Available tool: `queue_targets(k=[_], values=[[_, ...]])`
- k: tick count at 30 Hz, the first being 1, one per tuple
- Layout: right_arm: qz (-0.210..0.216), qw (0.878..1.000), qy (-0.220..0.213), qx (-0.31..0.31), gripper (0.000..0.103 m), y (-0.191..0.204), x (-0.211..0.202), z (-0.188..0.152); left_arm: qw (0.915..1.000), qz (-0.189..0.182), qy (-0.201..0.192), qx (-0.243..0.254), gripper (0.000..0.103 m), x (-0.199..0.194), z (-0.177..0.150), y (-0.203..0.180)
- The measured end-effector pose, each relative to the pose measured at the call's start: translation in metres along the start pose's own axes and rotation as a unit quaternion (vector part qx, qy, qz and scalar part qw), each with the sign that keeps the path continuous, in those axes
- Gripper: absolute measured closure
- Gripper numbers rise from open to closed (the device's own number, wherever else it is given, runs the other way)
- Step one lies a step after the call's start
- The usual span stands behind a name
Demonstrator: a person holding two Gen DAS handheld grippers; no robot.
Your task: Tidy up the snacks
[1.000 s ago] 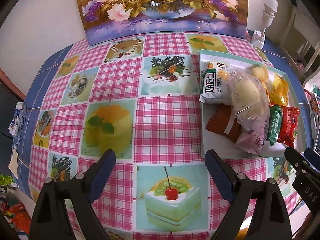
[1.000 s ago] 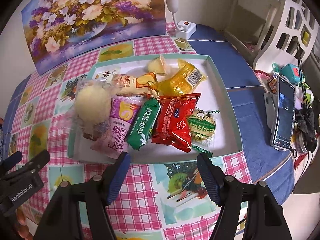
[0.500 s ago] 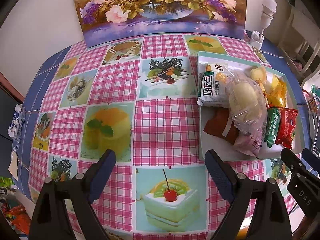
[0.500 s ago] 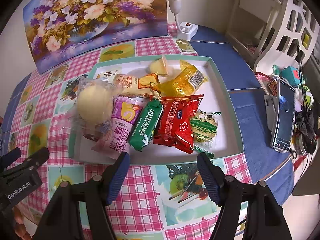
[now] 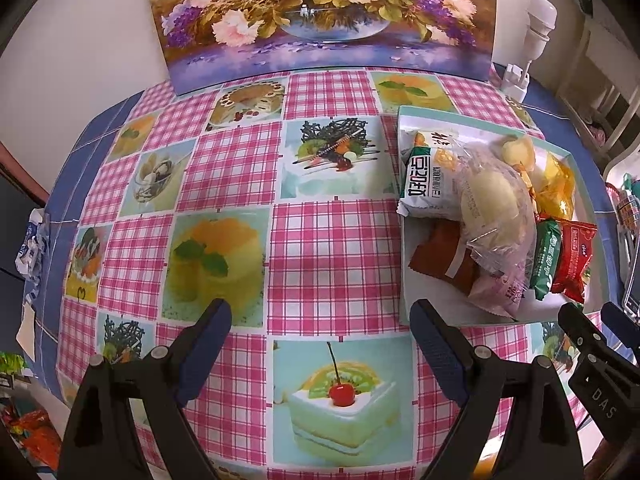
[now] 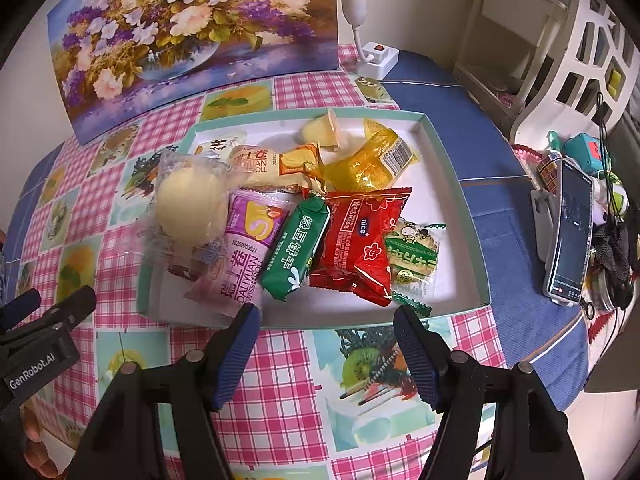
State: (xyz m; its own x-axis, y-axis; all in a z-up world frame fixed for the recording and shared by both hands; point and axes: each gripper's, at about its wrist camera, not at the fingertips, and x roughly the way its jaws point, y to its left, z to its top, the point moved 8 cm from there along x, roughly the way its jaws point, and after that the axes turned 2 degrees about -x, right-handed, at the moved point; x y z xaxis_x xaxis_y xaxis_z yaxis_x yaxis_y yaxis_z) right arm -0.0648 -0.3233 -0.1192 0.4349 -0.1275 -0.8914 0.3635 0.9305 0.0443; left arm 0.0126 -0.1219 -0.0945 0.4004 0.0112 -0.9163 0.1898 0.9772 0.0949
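Shallow white tray point(image 6: 448, 184) with teal rim, on pink checked tablecloth point(image 5: 332, 248). Holds, heaped toward its left side: clear-bagged pale bun point(image 6: 188, 204), purple Swiss-roll pack point(image 6: 248, 248), green pack point(image 6: 298, 248), red pack point(image 6: 360, 240), yellow wrapper point(image 6: 372, 160), small green-white sachet point(image 6: 412, 260). Left gripper point(image 5: 320, 326) and right gripper point(image 6: 326, 322): fingers spread, empty, above the cloth near the tray's front edge.

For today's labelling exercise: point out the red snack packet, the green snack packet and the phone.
Red foil snack packet point(image 6: 360, 236), right wrist view, middle of its front.
Green foil snack packet point(image 6: 298, 246), right wrist view, printed face.
Black upright phone point(image 6: 570, 232), right wrist view, screen centre.
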Motion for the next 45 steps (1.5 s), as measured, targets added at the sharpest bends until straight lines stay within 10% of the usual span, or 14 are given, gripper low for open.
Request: queue_targets(k=[45], values=[[-0.001,1.0,0.001,0.002,0.03,0.0013,0.0017,-0.0006,0.9999,0.006,0.001,-0.009,0.012,0.0008,0.0017,0.0079]])
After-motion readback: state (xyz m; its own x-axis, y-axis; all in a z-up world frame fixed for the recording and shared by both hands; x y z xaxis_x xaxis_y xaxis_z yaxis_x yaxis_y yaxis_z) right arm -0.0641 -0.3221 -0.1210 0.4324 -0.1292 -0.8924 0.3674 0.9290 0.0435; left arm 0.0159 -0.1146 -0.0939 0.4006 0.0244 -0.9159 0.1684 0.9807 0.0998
